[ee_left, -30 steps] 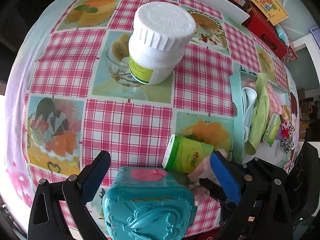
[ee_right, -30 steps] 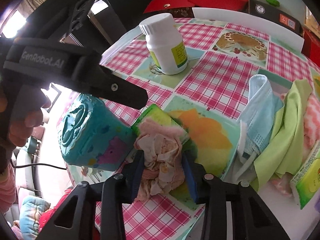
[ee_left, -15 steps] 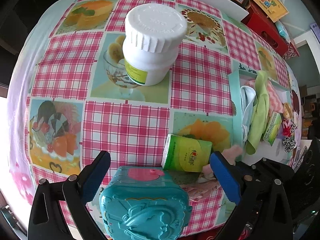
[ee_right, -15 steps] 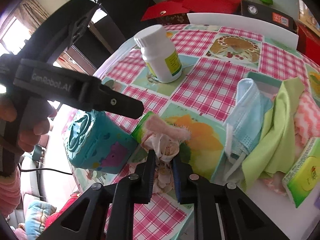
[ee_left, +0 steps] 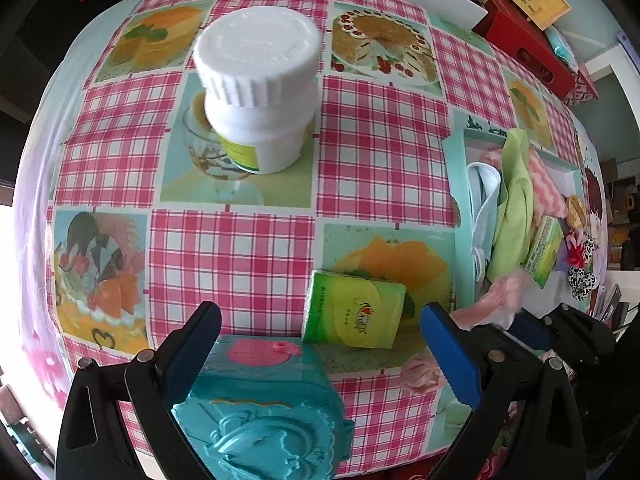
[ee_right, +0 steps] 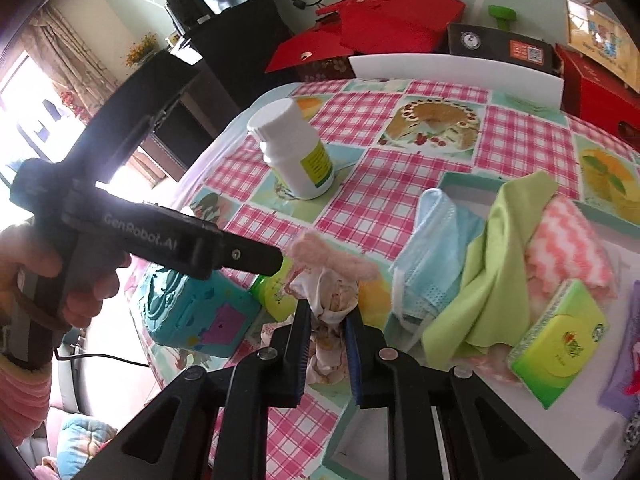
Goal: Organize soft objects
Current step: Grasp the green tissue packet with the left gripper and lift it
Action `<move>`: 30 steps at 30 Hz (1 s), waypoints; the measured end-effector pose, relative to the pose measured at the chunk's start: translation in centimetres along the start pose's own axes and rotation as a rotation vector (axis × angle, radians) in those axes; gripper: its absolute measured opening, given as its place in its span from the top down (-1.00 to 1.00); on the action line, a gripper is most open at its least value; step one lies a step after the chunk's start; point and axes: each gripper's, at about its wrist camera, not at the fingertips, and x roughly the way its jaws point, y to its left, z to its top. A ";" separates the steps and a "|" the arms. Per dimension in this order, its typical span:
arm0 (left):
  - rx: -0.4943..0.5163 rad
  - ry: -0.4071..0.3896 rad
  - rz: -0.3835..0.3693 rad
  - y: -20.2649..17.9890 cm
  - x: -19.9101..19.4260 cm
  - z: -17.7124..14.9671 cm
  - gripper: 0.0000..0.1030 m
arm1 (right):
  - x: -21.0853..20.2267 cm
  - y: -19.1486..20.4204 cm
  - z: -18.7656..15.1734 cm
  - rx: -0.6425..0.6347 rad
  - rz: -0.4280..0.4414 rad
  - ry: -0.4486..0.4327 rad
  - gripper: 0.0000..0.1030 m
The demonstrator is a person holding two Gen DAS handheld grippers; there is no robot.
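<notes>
At the near edge of the tabletop, the right gripper (ee_right: 326,322) pinches a crumpled pink fuzzy cloth (ee_right: 332,276), lifted above the glossy pink-gingham tablecloth (ee_left: 372,160) with its printed dessert panels. The left gripper (ee_left: 320,344), marked "GenRobot.AI", gapes wide over a moulded teal plastic case (ee_left: 260,412) and a green tissue pack (ee_left: 354,314). By the right edge a shallow teal tray (ee_right: 464,182) holds a blue face mask (ee_right: 436,240), a lime cloth (ee_right: 496,256), a pink zigzag towel (ee_right: 568,248) and another tissue pack (ee_right: 556,342). Farther off stands a white ribbed-cap bottle (ee_left: 258,92); red boxes (ee_right: 384,28) sit beyond.

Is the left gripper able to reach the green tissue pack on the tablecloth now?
Probably yes. The left gripper is open, and the green tissue pack lies just ahead of it, uncovered; only the teal toy case sits between its fingers.
</notes>
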 end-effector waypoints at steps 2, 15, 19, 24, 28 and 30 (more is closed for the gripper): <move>0.004 0.003 0.005 -0.3 0.2 0.2 -0.93 | -0.4 -0.3 0.0 0.010 -0.007 -0.010 0.65; 0.029 0.021 0.042 -3.0 1.1 0.4 -0.93 | -4.3 -3.4 0.4 0.084 -0.063 -0.088 0.65; 0.046 0.029 0.057 -3.8 1.5 0.5 -0.93 | -6.2 -4.4 0.4 0.108 -0.095 -0.131 0.66; 0.067 0.043 0.086 -4.9 2.1 0.6 -0.93 | -8.5 -5.6 0.3 0.133 -0.153 -0.175 0.65; 0.082 0.053 0.113 -5.9 3.4 0.9 -0.93 | -9.9 -6.6 0.1 0.156 -0.207 -0.196 0.66; 0.088 0.057 0.133 -6.3 3.9 1.0 -0.93 | -10.7 -7.1 0.0 0.169 -0.236 -0.208 0.66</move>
